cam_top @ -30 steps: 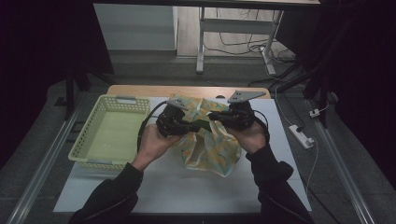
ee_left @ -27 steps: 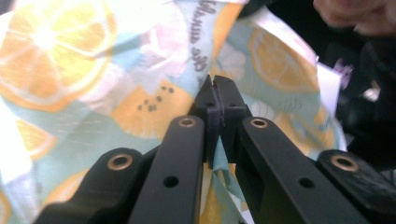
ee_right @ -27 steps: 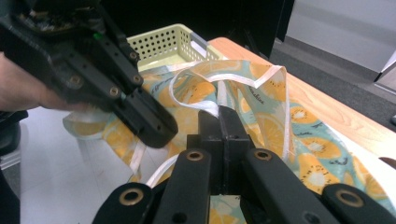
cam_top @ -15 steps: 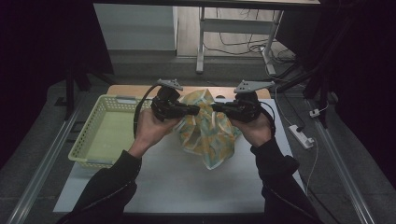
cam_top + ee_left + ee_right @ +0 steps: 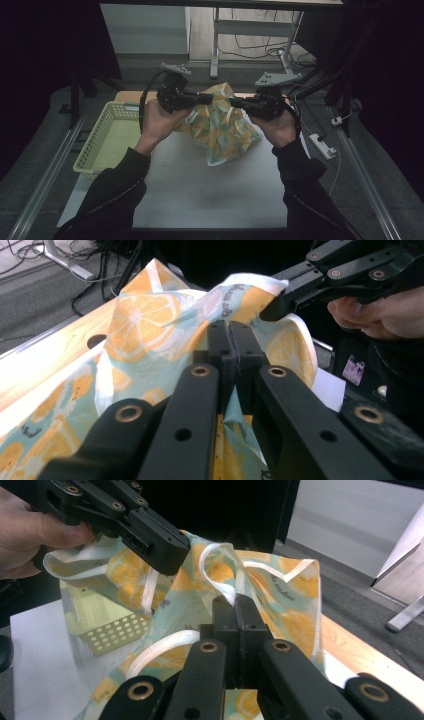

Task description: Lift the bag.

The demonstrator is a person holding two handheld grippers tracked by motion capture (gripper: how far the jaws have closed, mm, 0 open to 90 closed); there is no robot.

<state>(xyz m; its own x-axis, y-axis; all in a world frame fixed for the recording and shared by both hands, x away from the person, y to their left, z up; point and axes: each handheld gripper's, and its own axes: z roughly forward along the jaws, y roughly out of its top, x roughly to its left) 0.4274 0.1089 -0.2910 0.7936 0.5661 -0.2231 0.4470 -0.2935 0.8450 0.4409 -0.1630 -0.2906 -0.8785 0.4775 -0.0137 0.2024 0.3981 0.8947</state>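
A cloth bag (image 5: 220, 127) printed with orange slices on pale teal, with white straps, hangs lifted above the white table (image 5: 210, 190). My left gripper (image 5: 207, 99) is shut on its upper edge from the left, and my right gripper (image 5: 235, 103) is shut on the same edge from the right. In the left gripper view the jaws of the left gripper (image 5: 231, 335) pinch the bag fabric (image 5: 145, 320), with the right gripper (image 5: 280, 310) clamped farther along. In the right gripper view the right gripper (image 5: 235, 605) holds the bag (image 5: 285, 605) near a white strap, and the left gripper (image 5: 170, 555) bites the fabric at the upper left.
A pale yellow perforated basket (image 5: 97, 145) sits at the table's left edge, also seen as basket (image 5: 107, 630) behind the bag. A wooden strip (image 5: 45, 365) runs along the table's far side. A white power strip (image 5: 322, 145) lies right of the table. Metal desk legs (image 5: 215, 45) stand beyond.
Both grippers have risen and moved away from me with the bag, lifting it off the table so that it now hangs between them.
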